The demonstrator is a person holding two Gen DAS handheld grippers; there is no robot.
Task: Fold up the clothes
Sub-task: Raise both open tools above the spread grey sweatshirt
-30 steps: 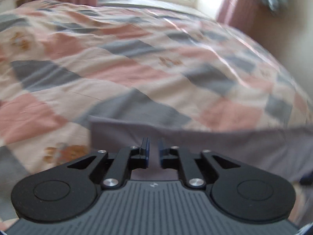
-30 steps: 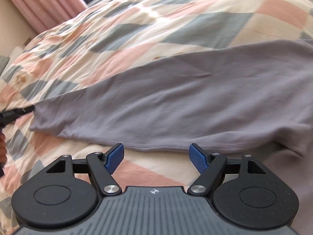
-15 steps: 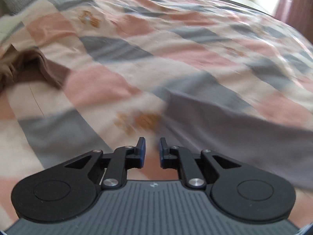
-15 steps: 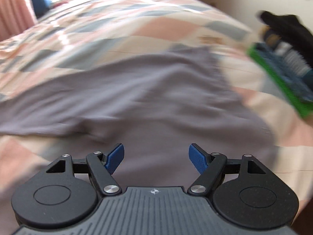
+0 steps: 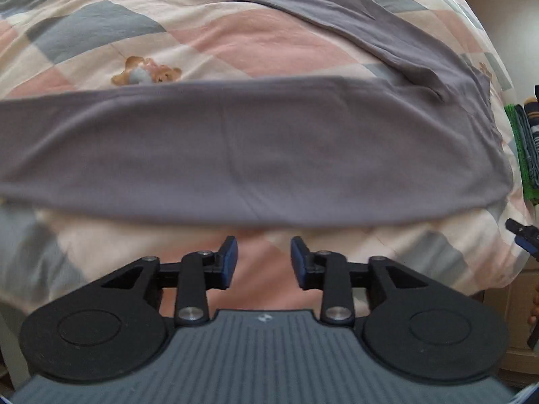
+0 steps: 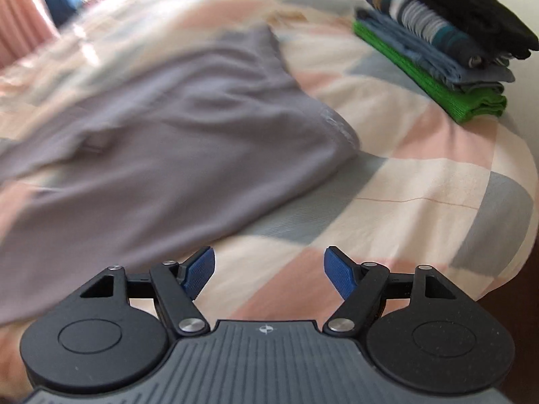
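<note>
Left wrist view: the left gripper (image 5: pixel 263 262) hangs above the bed with its blue-padded fingers (image 5: pixel 229 260) parted by a moderate gap and nothing between them. Directly beyond the fingertips lies a strip of the checked quilt (image 5: pixel 269 33), pink, grey and cream. Just past that strip, the grey garment (image 5: pixel 252 155) stretches as a broad flat band across the whole width ahead of the fingers, not touching them. At its right end the band joins a second, narrower length of the same fabric that runs diagonally away to the upper left. A teddy-bear print (image 5: pixel 146 72) on the quilt sits beyond the band, left of the fingers' line. At the far right edge, part of the right gripper (image 5: pixel 524 234) enters the frame.

Right wrist view: the right gripper (image 6: pixel 269 271) has its fingers (image 6: pixel 337 271) spread wide and empty over a pink and cream patch of quilt (image 6: pixel 421 181). The grey garment (image 6: pixel 161 155) lies ahead and to the left of the fingers, motion-blurred, with a stitched hem at its nearest right corner. Well beyond the right finger, a stack of folded clothes (image 6: pixel 434 47) rests on the quilt: green at the bottom, then blue, striped, and black on top.
</note>
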